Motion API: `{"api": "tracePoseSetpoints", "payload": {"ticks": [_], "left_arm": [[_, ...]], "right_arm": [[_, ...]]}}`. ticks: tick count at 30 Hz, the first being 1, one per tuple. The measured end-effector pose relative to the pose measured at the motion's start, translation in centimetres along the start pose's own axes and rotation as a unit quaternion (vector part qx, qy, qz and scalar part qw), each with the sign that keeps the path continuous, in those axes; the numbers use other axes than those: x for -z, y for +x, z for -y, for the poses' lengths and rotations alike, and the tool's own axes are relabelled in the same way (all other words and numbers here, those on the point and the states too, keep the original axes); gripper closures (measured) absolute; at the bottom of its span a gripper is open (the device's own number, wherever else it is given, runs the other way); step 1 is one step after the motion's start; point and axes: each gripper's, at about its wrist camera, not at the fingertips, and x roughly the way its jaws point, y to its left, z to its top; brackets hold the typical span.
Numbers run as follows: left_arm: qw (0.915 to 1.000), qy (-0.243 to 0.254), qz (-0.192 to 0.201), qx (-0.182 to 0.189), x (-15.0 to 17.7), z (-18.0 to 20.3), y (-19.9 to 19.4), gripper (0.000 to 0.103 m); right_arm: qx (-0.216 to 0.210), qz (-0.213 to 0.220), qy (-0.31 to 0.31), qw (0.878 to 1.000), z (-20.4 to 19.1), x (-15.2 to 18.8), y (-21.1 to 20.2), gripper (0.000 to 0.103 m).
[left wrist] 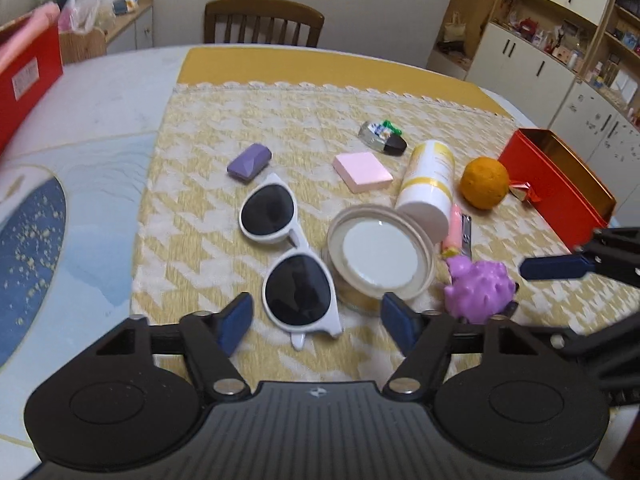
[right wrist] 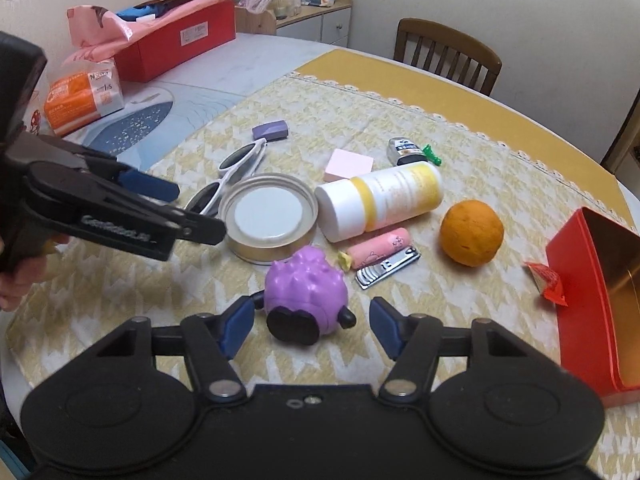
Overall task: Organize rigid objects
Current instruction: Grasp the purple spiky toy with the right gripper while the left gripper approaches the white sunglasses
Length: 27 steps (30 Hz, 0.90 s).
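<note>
Two wrist views of one table laid with a yellow houndstooth cloth. The left gripper hangs over the near lens of the white sunglasses, its blue pads partly open on either side with a clear gap to the frame; nothing is held. The right gripper stands partly open about the purple spiky toy; the left pad lies close to the toy's side, the right pad apart from it, and a grip cannot be confirmed. Only the left wrist view shows the shelving and white cabinets beyond the table, and the sunglasses from above with both dark lenses. Only the right wrist view shows the orange-and-white package, the pink wrapping on the long red box, the toy's dark face, and a hand on the left gripper's handle. Counted on the cloth: one pair of sunglasses, one round tin with a white-centred lid, one white-and-yellow bottle lying on its side against the tin, one orange, one pink pad, one purple case, one small glass bottle with a green piece beside it, one pink tube, one nail clipper just beside that tube, one purple toy, one red-wrapped sweet, and one open red tin with a gold interior at the cloth's right edge. One wooden chair stands behind the table.
</note>
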Motion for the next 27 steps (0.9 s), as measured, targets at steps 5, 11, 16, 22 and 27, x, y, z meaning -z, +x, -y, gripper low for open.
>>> {"api": "tracePoseSetpoints", "payload": {"ticks": [5, 11, 16, 22, 27], "left_arm": [[0.9997, 0.024, -0.002, -0.008, 0.1, 0.1, 0.6, 0.034], [0.9969, 0.078, 0.0, -0.012, -0.2, 1.1, 1.6, 0.034], [0.9962, 0.086, 0.007, -0.006, -0.5, 0.7, 2.1, 0.037], [0.9951, 0.095, 0.016, -0.024, -0.4, 0.4, 1.9, 0.06], [0.9951, 0.095, 0.015, -0.025, -0.5, 0.2, 1.7, 0.062]], "right_arm": [[0.004, -0.006, -0.01, 1.0, -0.4, -0.3, 0.9, 0.041], [0.01, -0.019, -0.016, 1.0, -0.7, -0.2, 1.6, 0.042], [0.015, -0.023, -0.018, 0.999, -1.1, -0.3, 2.0, 0.042], [0.023, -0.024, -0.007, 0.999, -1.4, -0.6, 2.3, 0.044], [0.032, -0.026, 0.004, 0.999, -1.4, -0.6, 2.2, 0.052]]}}
